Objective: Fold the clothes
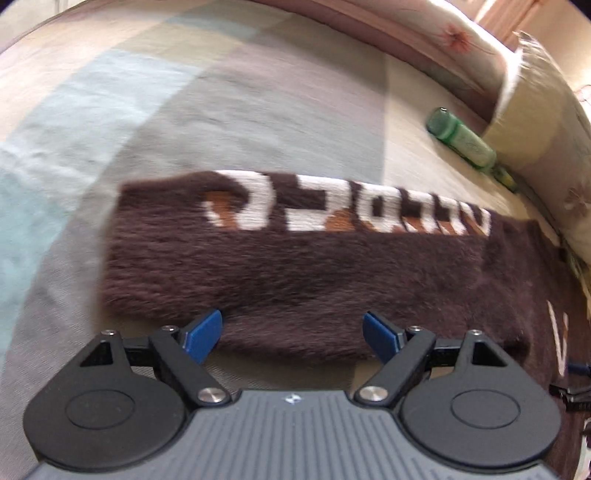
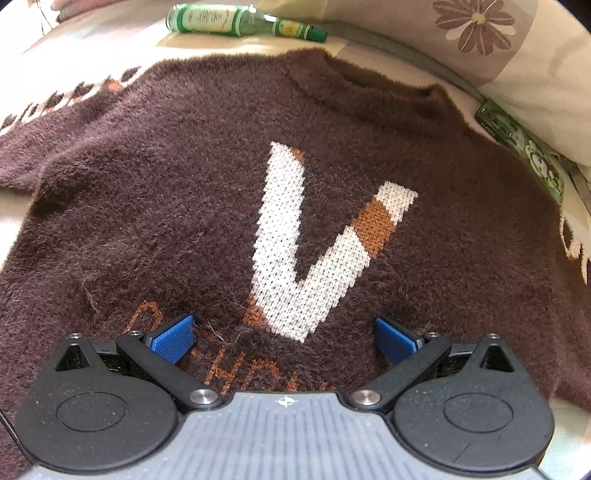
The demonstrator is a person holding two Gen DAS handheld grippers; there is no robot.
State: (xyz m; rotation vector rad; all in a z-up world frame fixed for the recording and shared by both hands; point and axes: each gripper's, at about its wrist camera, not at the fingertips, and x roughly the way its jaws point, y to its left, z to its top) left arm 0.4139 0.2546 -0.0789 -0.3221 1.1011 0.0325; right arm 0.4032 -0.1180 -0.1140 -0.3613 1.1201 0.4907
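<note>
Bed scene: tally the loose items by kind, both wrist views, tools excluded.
Brown sweater: 1
Green bottle: 1, lying on its side beyond the sweater
Green printed packet: 1, at the sweater's edge by the pillow
Floral pillow: 1 clearly seen
Total: 4
</note>
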